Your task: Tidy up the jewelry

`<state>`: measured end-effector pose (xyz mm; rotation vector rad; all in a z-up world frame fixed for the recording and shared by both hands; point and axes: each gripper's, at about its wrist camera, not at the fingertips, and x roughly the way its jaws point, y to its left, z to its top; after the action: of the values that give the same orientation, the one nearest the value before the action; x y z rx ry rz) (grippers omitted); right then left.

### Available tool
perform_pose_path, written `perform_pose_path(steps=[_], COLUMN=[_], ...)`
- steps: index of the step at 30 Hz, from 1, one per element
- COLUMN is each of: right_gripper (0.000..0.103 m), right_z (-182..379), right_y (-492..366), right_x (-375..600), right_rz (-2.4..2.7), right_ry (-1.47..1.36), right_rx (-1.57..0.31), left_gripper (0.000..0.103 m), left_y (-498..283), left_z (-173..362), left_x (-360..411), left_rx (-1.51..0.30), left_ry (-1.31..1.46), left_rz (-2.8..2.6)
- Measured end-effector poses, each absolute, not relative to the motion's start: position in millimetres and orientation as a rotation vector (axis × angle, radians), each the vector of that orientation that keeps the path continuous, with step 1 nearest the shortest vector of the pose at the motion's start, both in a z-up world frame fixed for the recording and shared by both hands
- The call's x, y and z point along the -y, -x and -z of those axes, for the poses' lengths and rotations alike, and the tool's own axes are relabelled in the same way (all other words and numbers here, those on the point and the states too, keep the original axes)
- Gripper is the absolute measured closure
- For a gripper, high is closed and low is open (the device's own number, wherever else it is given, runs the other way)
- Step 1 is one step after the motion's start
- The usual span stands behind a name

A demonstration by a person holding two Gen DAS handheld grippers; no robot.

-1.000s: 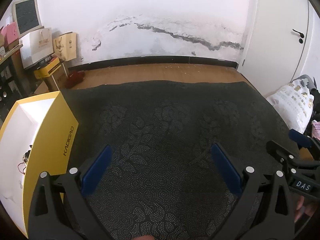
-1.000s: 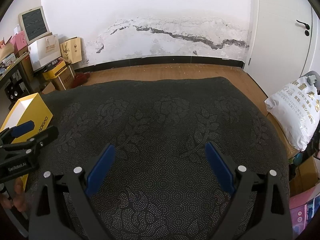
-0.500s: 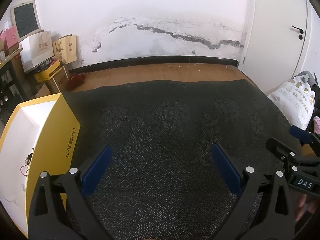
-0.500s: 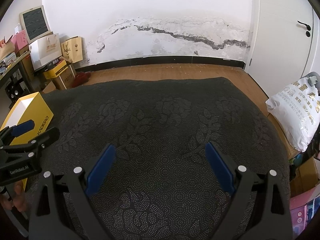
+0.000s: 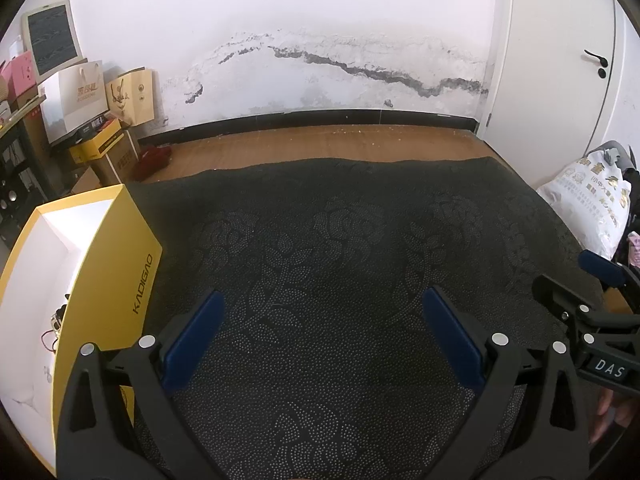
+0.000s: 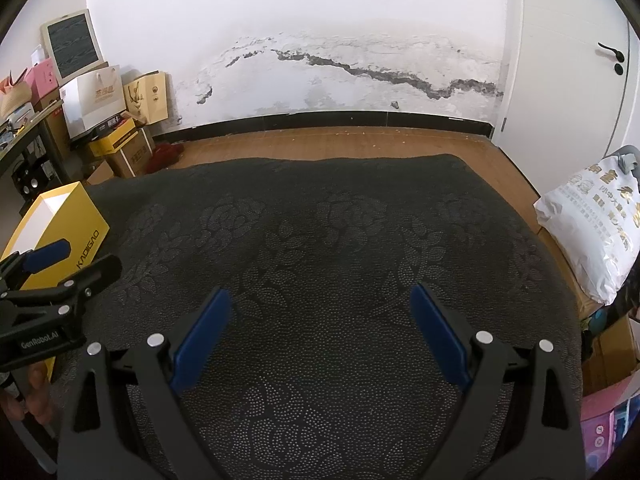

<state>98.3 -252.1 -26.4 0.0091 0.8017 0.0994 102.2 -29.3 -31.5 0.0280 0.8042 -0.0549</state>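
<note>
- left gripper jaws wide, holding nothing, over dark floral-embossed cloth
- right gripper jaws wide, holding nothing
- open yellow cardboard box at cloth's left edge, small jewelry inside

"KADIGAO" on yellow box, "DAS" on right claw, "GenRobot.AI" on left claw

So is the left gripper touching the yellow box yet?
Apart. In the right wrist view, the left gripper hangs in front of the yellow box, jaws open; the left wrist view shows dark cloth between them.
</note>
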Motion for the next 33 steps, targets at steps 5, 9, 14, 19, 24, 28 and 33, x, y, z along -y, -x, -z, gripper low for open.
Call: perform_pose_path(steps=[5,9,14,19,24,28,33], right_gripper=[0.015,0.015,0.015,0.015,0.015,0.015,0.015], right_z=[26.5,26.4,26.6,26.7,26.8,26.7,27.5], right_y=[-98.3,-99.5,-99.9,-100.3,-101.0,-100.4,-102.7], right_x=[252.2,250.7,251.0,250.6,249.8,250.3,248.7], right_rz=[-0.101,-0.102,-0.103,-0.104,-0.105,-0.104,-0.107], right_ry=[-0.009,-0.009,-0.007,-0.007,-0.007,-0.005,-0.005], right_rx=[-0.803,-0.804,-0.805,-0.804,-0.805,-0.805,-0.805], left_gripper=[0.006,0.006,0.006,0.006,0.006,0.006,0.006], left_y=[-101.1,-101.2,-100.7,-99.5,-100.2,-100.4,-101.8], left_z=[31.4,31.1,30.9,31.5,32.9,32.7,32.8], left_x=[28.9,28.6,28.3,27.3,26.5,25.2,23.4], left_rx=[-0.802,-0.804,-0.804,-0.805,-0.808,-0.809,-0.810], left_ry=[-0.032,-0.032,-0.036,-0.037,-0.038,-0.038,-0.037], left_rz=[0.055,0.054,0.054,0.052,0.053,0.055,0.051])
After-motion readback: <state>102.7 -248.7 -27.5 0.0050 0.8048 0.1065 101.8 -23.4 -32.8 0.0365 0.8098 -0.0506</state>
